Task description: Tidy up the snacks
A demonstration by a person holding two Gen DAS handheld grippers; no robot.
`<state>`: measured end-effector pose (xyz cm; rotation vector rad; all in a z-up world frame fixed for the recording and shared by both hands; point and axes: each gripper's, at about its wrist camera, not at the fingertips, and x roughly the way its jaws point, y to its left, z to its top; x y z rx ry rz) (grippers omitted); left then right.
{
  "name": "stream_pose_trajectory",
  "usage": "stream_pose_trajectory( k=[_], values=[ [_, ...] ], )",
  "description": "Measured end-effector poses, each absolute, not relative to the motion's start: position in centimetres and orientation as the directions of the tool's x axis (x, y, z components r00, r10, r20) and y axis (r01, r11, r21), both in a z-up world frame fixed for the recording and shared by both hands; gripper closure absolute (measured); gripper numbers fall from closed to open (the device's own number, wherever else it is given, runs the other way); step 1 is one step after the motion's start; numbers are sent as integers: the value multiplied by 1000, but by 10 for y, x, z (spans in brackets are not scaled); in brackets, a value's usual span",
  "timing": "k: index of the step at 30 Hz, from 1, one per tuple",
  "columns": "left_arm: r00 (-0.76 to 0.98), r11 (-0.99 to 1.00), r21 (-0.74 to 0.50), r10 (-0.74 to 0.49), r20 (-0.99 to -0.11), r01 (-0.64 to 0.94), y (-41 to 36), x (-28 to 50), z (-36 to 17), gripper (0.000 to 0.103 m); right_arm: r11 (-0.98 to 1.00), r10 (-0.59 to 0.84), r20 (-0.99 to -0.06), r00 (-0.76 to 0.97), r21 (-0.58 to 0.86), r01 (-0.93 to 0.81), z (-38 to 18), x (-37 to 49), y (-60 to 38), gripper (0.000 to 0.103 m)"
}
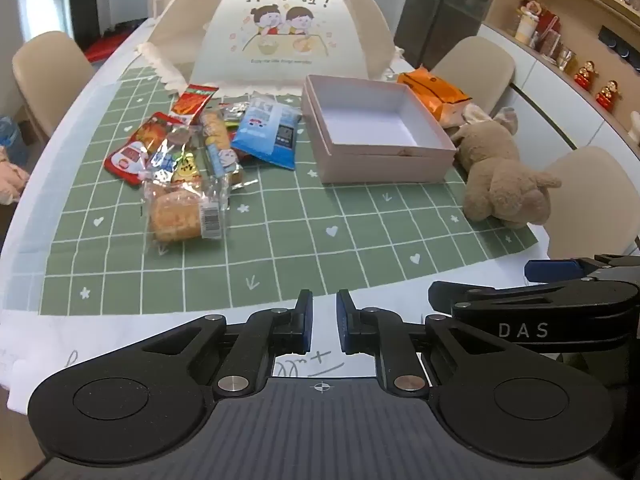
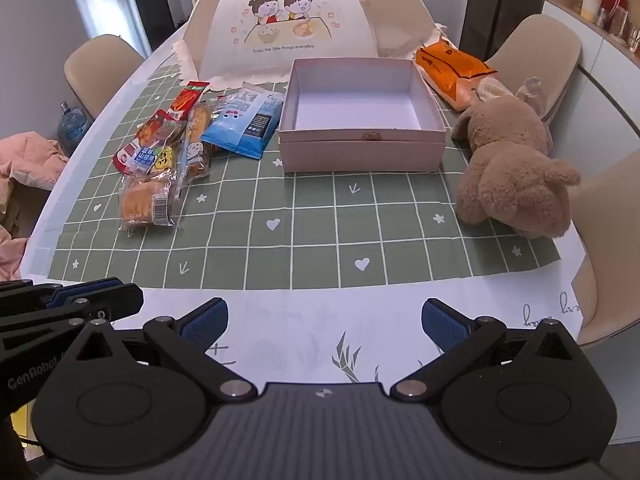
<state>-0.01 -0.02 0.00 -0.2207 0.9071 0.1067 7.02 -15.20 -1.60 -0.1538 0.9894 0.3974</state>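
A pile of snack packets [image 1: 188, 152] lies on the green checked mat, left of an open, empty pink box [image 1: 376, 160]. The pile includes a blue bag [image 1: 268, 132], a red packet [image 1: 132, 152] and a clear bread packet [image 1: 184, 208]. The same pile [image 2: 176, 152] and box [image 2: 360, 152] show in the right wrist view. My left gripper [image 1: 324, 316] hovers over the table's near edge, jaws almost closed with a narrow gap, empty. My right gripper [image 2: 324, 320] is wide open and empty, near the front edge, beside the left one.
A mesh food cover [image 1: 276, 28] stands behind the box. An orange bag [image 1: 432, 92] and a brown plush toy [image 1: 504, 176] lie right of the box. Chairs [image 1: 48, 76] surround the table. Shelves with jars [image 1: 560, 40] stand at the right.
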Motion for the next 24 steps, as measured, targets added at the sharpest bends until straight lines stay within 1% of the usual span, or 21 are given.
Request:
stream_pose_trajectory(
  k=[4,11,13,24],
  values=[
    [605,969,-167,-22,-796,-184,1,1,0,86,915,247,-837,488,36,-401,-17,70,-153,0],
    [602,967,-169,-22,-798,-189,3,-8,-12,86,914,240,-842,483,28,-405,-21,66,-151,0],
    [585,965,-169,-20,-811,-202,3,-1,-8,86,913,238,-847,475,29,-407,-19,69,-151,0],
    [584,963,-172,-18,-811,-208,2,-1,-6,86,913,238,-848,474,29,-408,-19,72,-151,0]
  ],
)
